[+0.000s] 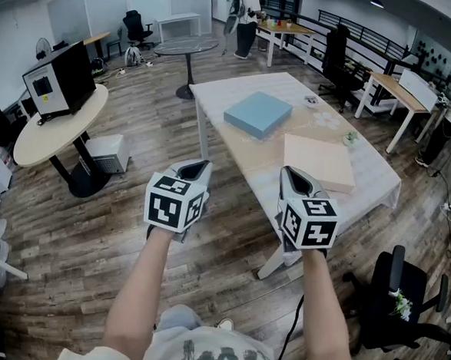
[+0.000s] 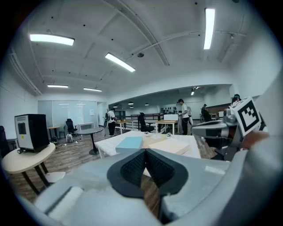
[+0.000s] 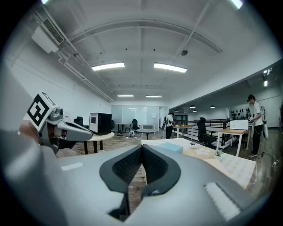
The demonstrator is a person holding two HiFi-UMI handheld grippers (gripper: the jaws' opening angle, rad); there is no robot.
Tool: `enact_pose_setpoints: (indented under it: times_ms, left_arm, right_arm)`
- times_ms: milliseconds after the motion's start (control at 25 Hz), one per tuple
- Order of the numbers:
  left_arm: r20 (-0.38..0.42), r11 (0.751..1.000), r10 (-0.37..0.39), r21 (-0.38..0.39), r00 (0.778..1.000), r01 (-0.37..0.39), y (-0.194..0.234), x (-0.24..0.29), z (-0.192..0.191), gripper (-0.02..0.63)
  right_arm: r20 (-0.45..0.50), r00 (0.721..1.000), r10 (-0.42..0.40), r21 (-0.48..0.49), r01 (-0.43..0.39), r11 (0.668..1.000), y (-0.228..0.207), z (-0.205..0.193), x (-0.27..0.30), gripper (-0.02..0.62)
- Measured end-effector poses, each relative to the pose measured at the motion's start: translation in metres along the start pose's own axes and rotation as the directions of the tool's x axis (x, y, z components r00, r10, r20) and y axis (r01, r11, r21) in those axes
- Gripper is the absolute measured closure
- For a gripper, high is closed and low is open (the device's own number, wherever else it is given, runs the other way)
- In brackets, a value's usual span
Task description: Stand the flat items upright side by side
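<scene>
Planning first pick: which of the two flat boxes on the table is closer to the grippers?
The beige box, at the near edge of the table, just beyond the right gripper. The blue box lies farther back. Both lie flat.

My left hand-held gripper (image 1: 196,169) and my right hand-held gripper (image 1: 293,177) have smooth, pale grey shells that taper to a point. Each carries a cube (image 1: 177,202) with black-and-white square markers on its faces. Seen close, the pads (image 2: 135,167) are black rubber with a fine ribbed grid, set in a rounded black surround. I wear a pale short-sleeved shirt (image 1: 199,358) with a dark green print, and light blue-grey trousers (image 1: 177,319).
</scene>
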State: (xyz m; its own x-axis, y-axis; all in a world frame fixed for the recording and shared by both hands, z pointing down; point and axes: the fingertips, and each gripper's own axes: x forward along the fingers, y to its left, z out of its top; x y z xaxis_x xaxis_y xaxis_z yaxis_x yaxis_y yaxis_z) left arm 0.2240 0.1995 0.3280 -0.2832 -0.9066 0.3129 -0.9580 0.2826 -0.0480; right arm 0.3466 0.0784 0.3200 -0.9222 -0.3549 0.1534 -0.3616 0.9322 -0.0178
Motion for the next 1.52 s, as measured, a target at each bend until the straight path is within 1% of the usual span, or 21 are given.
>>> enact_pose_setpoints:
  times_ms: [240, 400, 480, 640, 680, 760, 880, 1040, 1160, 1240, 1320, 1360, 1400, 1520]
  left_arm:
    - [-0.005, 1.000, 0.008, -0.022, 1.000, -0.009, 0.000, 0.007, -0.001, 0.601]
    - [-0.010, 1.000, 0.000, -0.001, 1.000, 0.000, 0.002, 0.017, 0.001, 0.601]
    - [-0.005, 1.000, 0.001, 0.011, 1.000, 0.000, 0.009, 0.023, 0.002, 0.601]
    - [0.005, 1.000, -0.012, 0.006, 1.000, 0.012, 0.031, 0.040, 0.004, 0.598]
    - [0.001, 1.000, -0.021, 0.006, 1.000, 0.021, 0.036, 0.046, 0.003, 0.597]
    - [-0.007, 0.999, -0.042, 0.000, 0.999, 0.042, 0.051, 0.058, -0.002, 0.561]
    - [-0.014, 0.997, -0.070, -0.012, 0.997, 0.070, 0.080, 0.080, -0.005, 0.546]
    - [-0.021, 0.991, -0.128, -0.028, 0.991, 0.128, 0.120, 0.111, -0.005, 0.500]
    - [-0.037, 0.984, -0.177, -0.024, 0.983, 0.176, 0.150, 0.135, -0.002, 0.486]
    - [-0.040, 0.979, -0.202, -0.022, 0.978, 0.202, 0.169, 0.149, 0.004, 0.486]
    - [-0.039, 0.971, -0.237, -0.028, 0.971, 0.236, 0.184, 0.159, 0.010, 0.485]
    - [-0.041, 0.966, -0.258, -0.029, 0.965, 0.257, 0.190, 0.163, 0.011, 0.462]
    - [-0.043, 0.961, -0.277, -0.025, 0.960, 0.276, 0.195, 0.167, 0.012, 0.443]
    - [-0.046, 0.950, -0.313, -0.011, 0.949, 0.313, 0.210, 0.182, 0.016, 0.439]
  right_arm:
    - [-0.011, 1.000, -0.027, 0.009, 0.027, 1.000, -0.011, -0.003, 0.001, 0.597]
    - [-0.013, 0.999, -0.048, 0.016, 0.048, 0.999, -0.017, -0.004, 0.007, 0.595]
    - [-0.022, 0.999, -0.045, 0.021, 0.045, 0.999, -0.017, -0.005, 0.014, 0.576]
    - [-0.041, 0.998, -0.036, 0.015, 0.037, 0.999, -0.016, -0.009, 0.036, 0.524]
    - [-0.044, 0.998, -0.036, 0.024, 0.037, 0.999, -0.016, -0.010, 0.042, 0.512]
    - [-0.052, 0.998, -0.041, 0.046, 0.043, 0.998, -0.015, -0.014, 0.059, 0.500]
    - [-0.070, 0.996, -0.052, 0.059, 0.056, 0.997, -0.010, -0.016, 0.091, 0.480]
    - [-0.101, 0.991, -0.089, 0.067, 0.096, 0.993, -0.004, -0.018, 0.134, 0.462]
    - [-0.116, 0.984, -0.134, 0.076, 0.143, 0.987, -0.001, -0.015, 0.165, 0.446]
    - [-0.130, 0.977, -0.166, 0.074, 0.177, 0.981, 0.001, -0.012, 0.182, 0.422]
    - [-0.153, 0.972, -0.178, 0.067, 0.190, 0.980, 0.008, -0.011, 0.196, 0.378]
    - [-0.161, 0.970, -0.180, 0.065, 0.192, 0.979, 0.013, -0.010, 0.202, 0.352]
    - [-0.163, 0.969, -0.184, 0.064, 0.197, 0.978, 0.017, -0.009, 0.208, 0.340]
    - [-0.157, 0.965, -0.209, 0.076, 0.222, 0.972, 0.022, -0.003, 0.223, 0.330]
